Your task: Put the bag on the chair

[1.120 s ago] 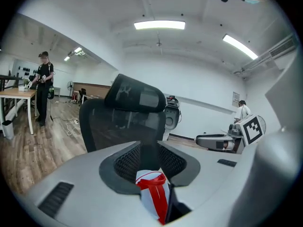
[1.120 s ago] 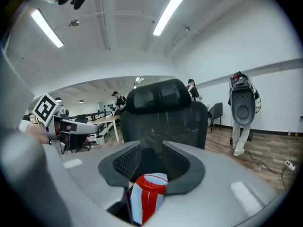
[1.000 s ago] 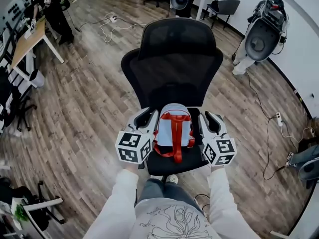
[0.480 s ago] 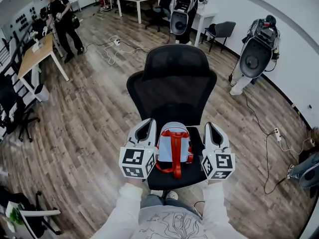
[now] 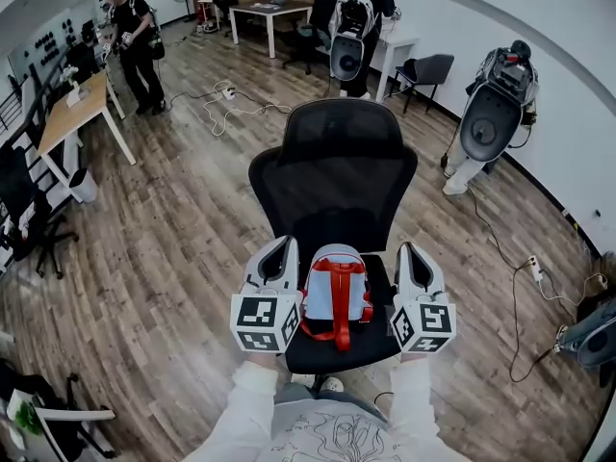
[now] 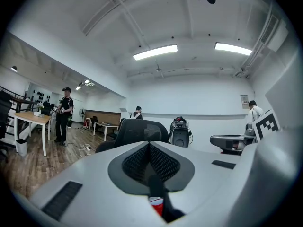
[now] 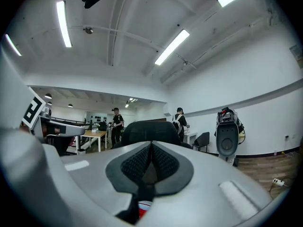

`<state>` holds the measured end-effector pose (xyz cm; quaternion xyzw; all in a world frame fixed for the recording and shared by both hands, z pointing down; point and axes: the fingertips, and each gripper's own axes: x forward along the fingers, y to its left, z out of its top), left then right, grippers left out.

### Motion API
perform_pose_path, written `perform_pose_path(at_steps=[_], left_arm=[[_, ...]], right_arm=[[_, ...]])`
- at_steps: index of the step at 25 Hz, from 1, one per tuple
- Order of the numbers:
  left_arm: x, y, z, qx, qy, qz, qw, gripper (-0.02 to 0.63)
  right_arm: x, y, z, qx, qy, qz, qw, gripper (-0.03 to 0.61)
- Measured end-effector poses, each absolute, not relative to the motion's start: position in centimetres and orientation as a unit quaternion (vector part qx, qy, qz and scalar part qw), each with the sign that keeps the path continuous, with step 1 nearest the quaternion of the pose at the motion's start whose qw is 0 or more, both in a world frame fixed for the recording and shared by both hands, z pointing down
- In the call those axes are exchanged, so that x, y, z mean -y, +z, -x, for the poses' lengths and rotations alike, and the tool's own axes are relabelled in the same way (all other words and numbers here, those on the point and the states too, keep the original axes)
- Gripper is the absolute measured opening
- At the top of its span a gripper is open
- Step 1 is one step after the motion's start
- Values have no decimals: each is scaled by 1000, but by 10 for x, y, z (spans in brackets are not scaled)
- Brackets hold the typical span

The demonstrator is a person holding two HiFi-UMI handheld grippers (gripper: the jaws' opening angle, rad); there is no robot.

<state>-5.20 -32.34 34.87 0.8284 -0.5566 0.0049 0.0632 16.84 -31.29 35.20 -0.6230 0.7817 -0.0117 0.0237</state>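
Observation:
A light blue bag [image 5: 334, 290] with red straps lies on the seat of a black mesh office chair [image 5: 333, 166]. My left gripper [image 5: 282, 250] hangs just left of the bag and my right gripper [image 5: 408, 252] just right of it, both at seat height. Neither touches the bag as far as the head view shows. In the left gripper view the left gripper [image 6: 149, 148] has its pads pressed together with nothing between them. The right gripper [image 7: 151, 148] looks the same in its own view. A bit of the bag's red [image 6: 156, 205] shows below the jaws.
Wood floor surrounds the chair. A desk [image 5: 69, 104] stands at the left with a person [image 5: 135, 29] beside it. Cables [image 5: 229, 109] lie on the floor behind the chair. A white machine [image 5: 489, 115] stands at the right wall, and a power strip [image 5: 534, 268] lies near it.
Both grippers' jaws have closed and drawn back slightly beside the bag. The bag stays on the seat. The head view has tilted up, showing more of the room.

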Motion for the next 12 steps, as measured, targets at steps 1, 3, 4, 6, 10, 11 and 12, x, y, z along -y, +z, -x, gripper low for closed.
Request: perform_pose_path(at_steps=[1,3,4,6,10,11,12], left_arm=[[322,348,53,557,5,-828,63,6],[320,348,54,559,4,-826,65,6],[319,348,54,560,3,-826,66,6],[317,349,55,562,3,-824,67,6],[318,349,58,567,4,-821,67,6],[318,349,58,567,4,-821,66,6],[318,349,58,568,4,-820,66,6]], right_arm=[[312,352,-167,-782,-12,623,23,14],[310,353,-166,-783,-13,622,22,14],[309,352,-166,-783,-12,621,22,14],[308,351,-165,-785,-11,619,21,14],[309,351,-165,-786,-11,618,21,14],[309,351,-165,-786,-11,618,22,14],[309,351,-166,-785,-12,619,22,14]])
